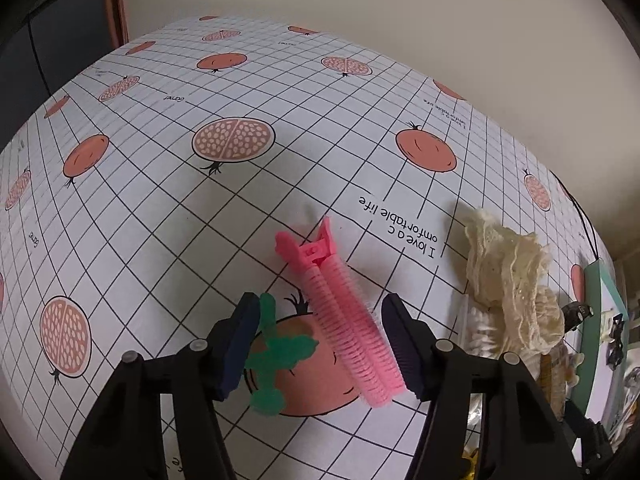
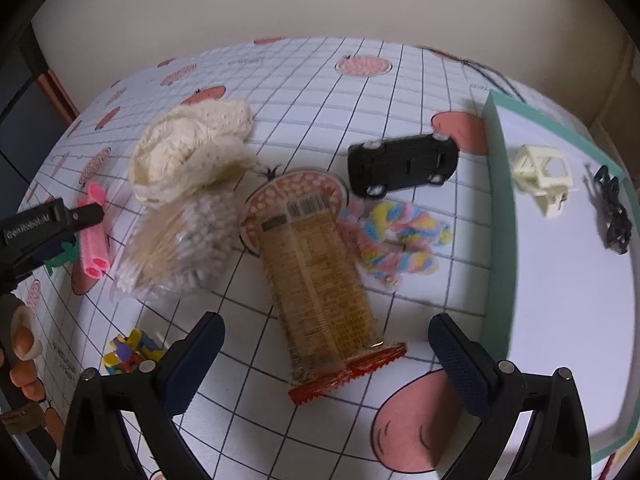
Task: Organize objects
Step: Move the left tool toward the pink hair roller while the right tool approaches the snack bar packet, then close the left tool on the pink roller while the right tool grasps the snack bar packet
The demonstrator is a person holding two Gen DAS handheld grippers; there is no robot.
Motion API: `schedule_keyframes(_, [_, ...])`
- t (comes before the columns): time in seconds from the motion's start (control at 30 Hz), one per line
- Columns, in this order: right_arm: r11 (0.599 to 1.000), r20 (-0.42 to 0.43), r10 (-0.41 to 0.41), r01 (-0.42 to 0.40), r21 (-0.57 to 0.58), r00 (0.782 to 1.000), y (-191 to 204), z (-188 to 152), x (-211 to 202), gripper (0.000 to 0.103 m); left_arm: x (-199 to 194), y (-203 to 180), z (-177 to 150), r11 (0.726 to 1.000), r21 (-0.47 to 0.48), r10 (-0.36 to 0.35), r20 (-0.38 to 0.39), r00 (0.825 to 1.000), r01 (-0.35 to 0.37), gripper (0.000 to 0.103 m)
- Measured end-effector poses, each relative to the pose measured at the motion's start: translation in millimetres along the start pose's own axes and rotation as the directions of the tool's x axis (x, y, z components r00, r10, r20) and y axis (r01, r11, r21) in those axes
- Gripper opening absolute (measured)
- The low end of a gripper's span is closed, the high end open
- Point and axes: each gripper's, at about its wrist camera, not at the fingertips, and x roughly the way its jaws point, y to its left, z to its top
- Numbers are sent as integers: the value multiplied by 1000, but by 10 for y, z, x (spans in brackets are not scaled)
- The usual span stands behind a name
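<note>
The left gripper (image 1: 320, 344) is hovering spread around the pink hair clip (image 1: 340, 320). It is looking light, ridged plastic; gripping mid-barrel seems best. The right gripper (image 2: 326, 356) is waiting spread.

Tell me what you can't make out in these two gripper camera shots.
- Small yellow toy, right wrist view: blurred, partly behind the right gripper.
- Snack packet label: too blurred to read.
- Green clip, left wrist view: partly hidden by a finger of the left gripper.
- Black item in the tray: too small to identify.
</note>
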Motion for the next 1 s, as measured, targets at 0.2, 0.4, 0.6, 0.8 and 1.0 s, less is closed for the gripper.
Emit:
schedule_keyframes(0.2, [1000, 6, 1, -1, 20, 1000, -64, 9, 4, 103, -14, 130, 29, 997, -51, -65, -19, 998, 64, 60])
schedule_keyframes(0.4, [1000, 9, -21, 21, 12, 1000, -26, -12, -1, 103, -18, 188, 47, 994, -70, -81, -24, 996, 79, 58])
schedule_keyframes(0.6, [999, 8, -39, 39, -30, 999, 13, -38, -5, 103, -71, 243, 85, 989, -85, -124, -20, 992, 121, 57])
schedule_keyframes(0.8, [999, 12, -30, 31, -35, 999, 1, -47, -36, 102, -200, 304, 153, 989, -93, -115, 10, 993, 116, 57])
schedule_keyframes(1.0, [999, 23, -28, 28, -19, 999, -17, -27, -83, 93, -260, 167, 186, 995, -34, -97, 4, 995, 97, 48])
